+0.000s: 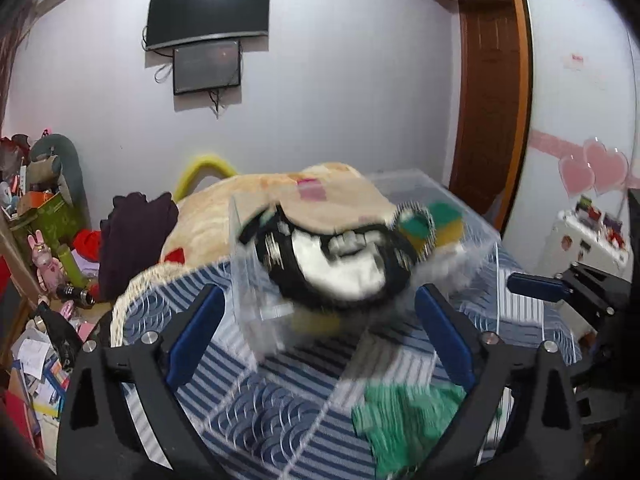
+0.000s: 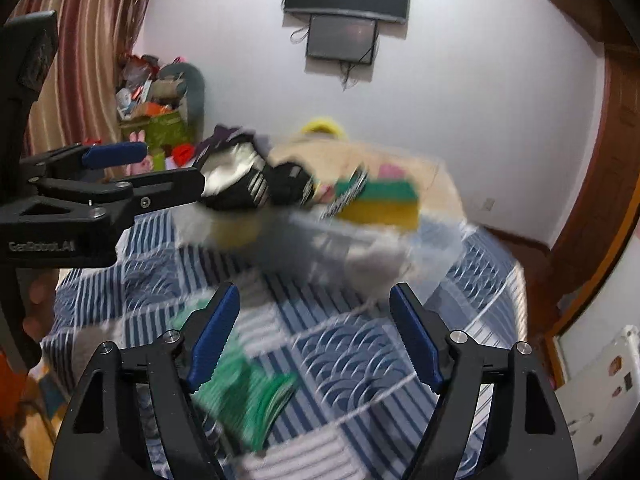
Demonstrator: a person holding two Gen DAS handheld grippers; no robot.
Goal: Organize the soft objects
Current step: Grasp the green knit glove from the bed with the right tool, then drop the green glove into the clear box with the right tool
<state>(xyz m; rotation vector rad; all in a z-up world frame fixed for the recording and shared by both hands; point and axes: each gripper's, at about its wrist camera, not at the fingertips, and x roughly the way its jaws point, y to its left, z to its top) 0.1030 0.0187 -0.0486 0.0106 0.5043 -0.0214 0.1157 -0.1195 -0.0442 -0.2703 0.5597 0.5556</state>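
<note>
- My left hand-held gripper (image 1: 320, 320) gapes wide, holding nothing, just in front of a clear plastic bin (image 1: 472, 240) on the bed (image 1: 280, 400).
- My right hand-held gripper (image 2: 314, 334) is likewise wide and unladen.
- A blurred black-and-white soft toy (image 1: 340, 264) sits at the bin's near edge.
- A green cloth (image 1: 404, 420) lies on the bed before the bin.

The right gripper (image 2: 316, 336) hangs with fingers spread above a green cloth (image 2: 248, 400) on the striped bedspread (image 2: 360, 352).
</note>
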